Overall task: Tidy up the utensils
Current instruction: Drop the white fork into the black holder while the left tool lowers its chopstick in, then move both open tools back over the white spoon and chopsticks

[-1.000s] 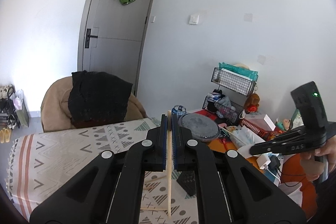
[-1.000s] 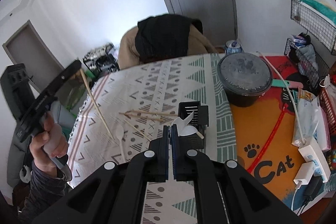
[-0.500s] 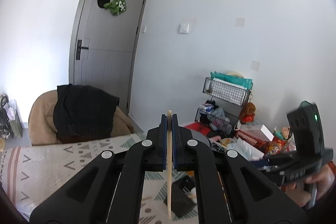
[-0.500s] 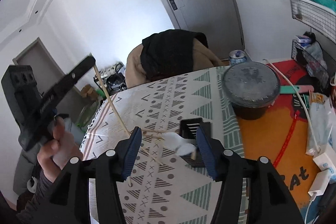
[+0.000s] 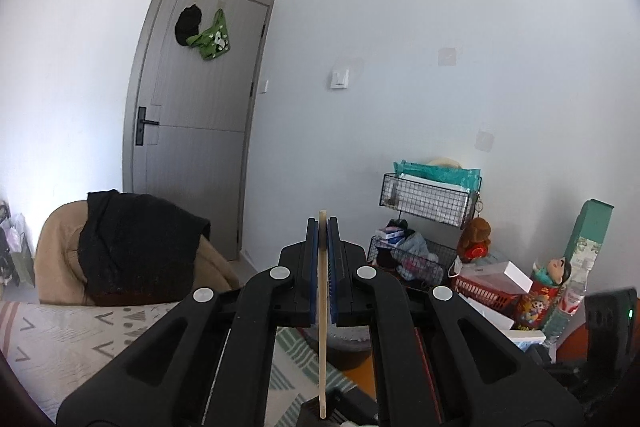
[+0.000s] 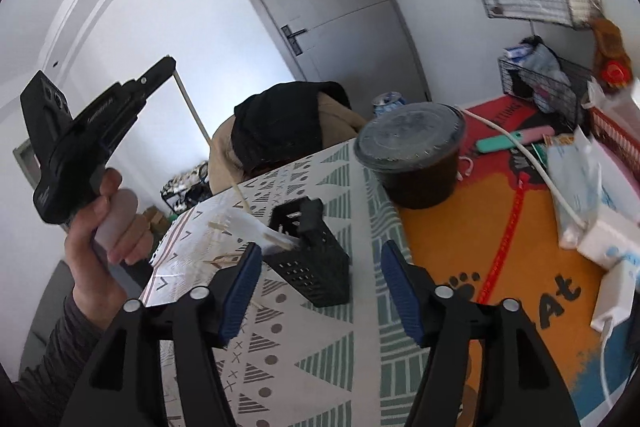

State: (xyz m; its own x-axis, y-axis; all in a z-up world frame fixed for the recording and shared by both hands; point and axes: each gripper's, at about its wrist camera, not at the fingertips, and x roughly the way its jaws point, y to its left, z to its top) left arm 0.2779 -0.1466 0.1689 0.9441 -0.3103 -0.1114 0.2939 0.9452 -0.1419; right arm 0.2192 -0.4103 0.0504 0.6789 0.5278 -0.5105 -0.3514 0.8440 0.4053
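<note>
Since a second ago the right tool (image 6: 320,283) has dropped toward the worktop (image 6: 320,359) and its jaws, then pressed together, are opening with nothing between them; the left tool (image 5: 321,267) has swung across so the door sits further left in its view.

Chopstick (image 5: 322,327): clamped upright between the shut pads of the left tool, long end hanging down, likely so it can be lowered tip-first into the black holder (image 6: 308,259); in the right wrist view it slants from the raised left tool down to the holder, where its lower end is lost among the pale utensils.

Holder: stands on the patterned cloth, just ahead of the right tool and between its blue pads (image 6: 240,291) in line of sight, untouched; more chopsticks (image 6: 216,259) lie loose on the cloth to its left.
</note>
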